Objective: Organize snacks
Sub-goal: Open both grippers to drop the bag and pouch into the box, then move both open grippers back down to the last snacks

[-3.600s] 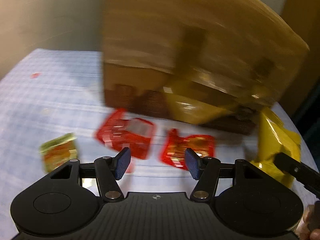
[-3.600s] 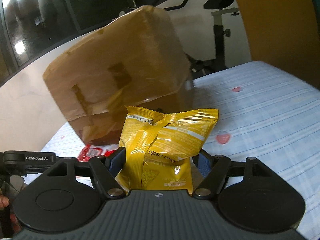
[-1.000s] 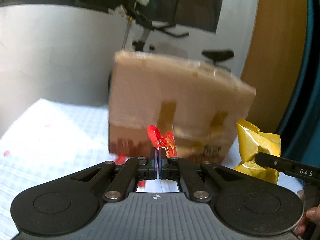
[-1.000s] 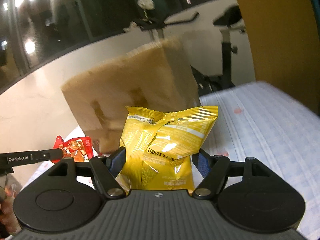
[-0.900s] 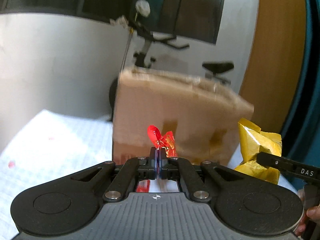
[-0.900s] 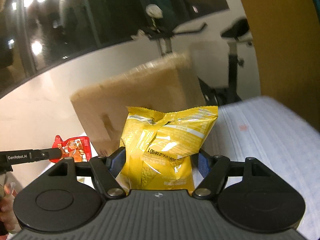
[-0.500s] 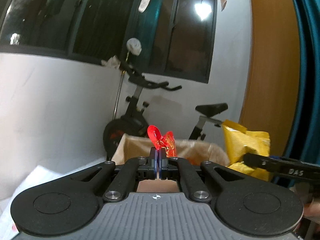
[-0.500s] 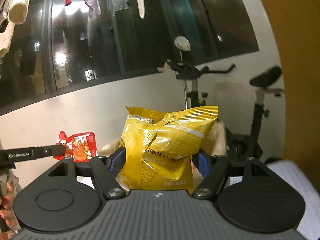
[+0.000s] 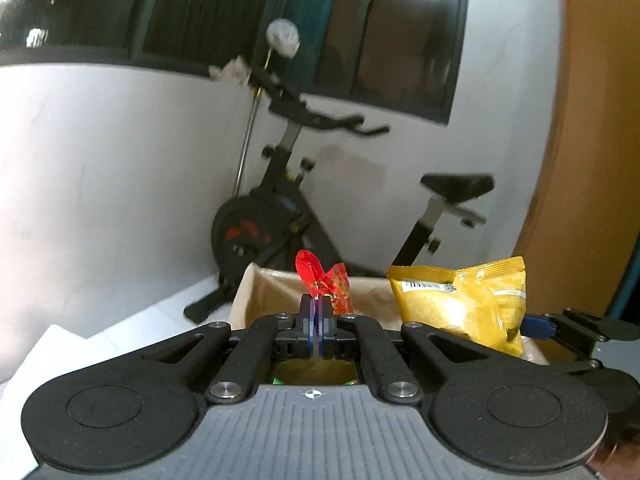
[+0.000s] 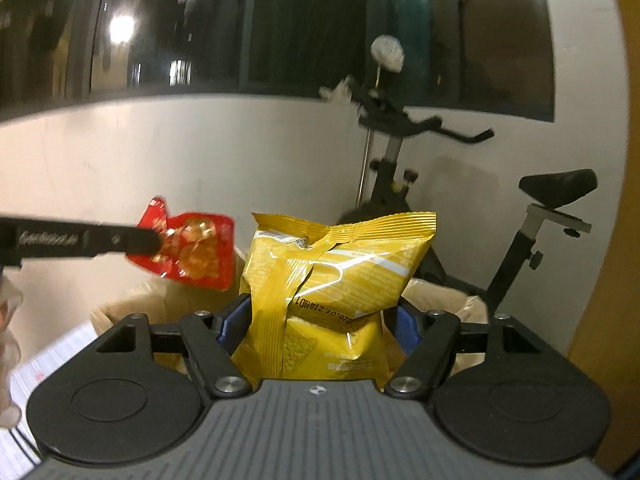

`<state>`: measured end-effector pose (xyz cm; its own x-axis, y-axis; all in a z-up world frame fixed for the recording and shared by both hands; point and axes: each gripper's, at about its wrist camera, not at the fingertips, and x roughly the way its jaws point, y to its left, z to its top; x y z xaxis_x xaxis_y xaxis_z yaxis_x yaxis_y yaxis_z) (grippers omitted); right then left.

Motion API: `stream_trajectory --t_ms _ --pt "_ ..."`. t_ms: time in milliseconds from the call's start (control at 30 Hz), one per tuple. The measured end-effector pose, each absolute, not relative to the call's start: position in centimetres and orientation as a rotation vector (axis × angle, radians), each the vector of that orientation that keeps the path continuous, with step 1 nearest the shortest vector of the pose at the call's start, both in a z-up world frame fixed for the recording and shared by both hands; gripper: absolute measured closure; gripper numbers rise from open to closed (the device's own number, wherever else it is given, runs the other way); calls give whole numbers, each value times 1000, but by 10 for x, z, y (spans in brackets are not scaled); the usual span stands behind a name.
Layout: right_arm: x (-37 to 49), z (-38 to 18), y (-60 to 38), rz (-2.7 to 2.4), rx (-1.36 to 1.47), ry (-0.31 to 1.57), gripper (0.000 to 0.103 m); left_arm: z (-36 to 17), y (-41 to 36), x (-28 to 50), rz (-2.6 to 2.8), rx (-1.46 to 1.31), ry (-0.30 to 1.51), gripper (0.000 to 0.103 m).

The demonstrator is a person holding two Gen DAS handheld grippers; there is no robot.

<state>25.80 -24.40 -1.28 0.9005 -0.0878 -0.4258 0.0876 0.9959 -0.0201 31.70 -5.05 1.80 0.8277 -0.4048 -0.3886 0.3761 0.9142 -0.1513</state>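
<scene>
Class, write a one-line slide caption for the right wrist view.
Right gripper clamps a yellow snack bag above the cardboard box; left gripper holds a red packet alongside.

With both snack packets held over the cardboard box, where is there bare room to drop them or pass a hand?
Open brown cardboard box: its inside shows bare between the small red snack packet and the yellow crisp bag; its floor is hidden. White tablecloth left of the box looks bare. Crowded: both grippers side by side above the rim.
</scene>
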Motion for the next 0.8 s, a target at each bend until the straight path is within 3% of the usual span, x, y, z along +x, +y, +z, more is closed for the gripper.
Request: stream_trajectory --t_ms 167,233,300,467,800 --pt "277 -29 -241 -74 40 523 29 9 -46 335 -416 -50 497 98" --pt "284 -34 -239 -41 52 566 28 7 -43 335 -413 -34 506 88" --pt "285 -37 -235 -37 39 587 26 6 -38 336 -409 -41 509 63" --pt "281 -36 -235 -54 56 596 24 10 -26 329 -390 -49 504 60" --pt "260 -22 -240 -120 101 563 13 20 -8 316 -339 -35 506 42"
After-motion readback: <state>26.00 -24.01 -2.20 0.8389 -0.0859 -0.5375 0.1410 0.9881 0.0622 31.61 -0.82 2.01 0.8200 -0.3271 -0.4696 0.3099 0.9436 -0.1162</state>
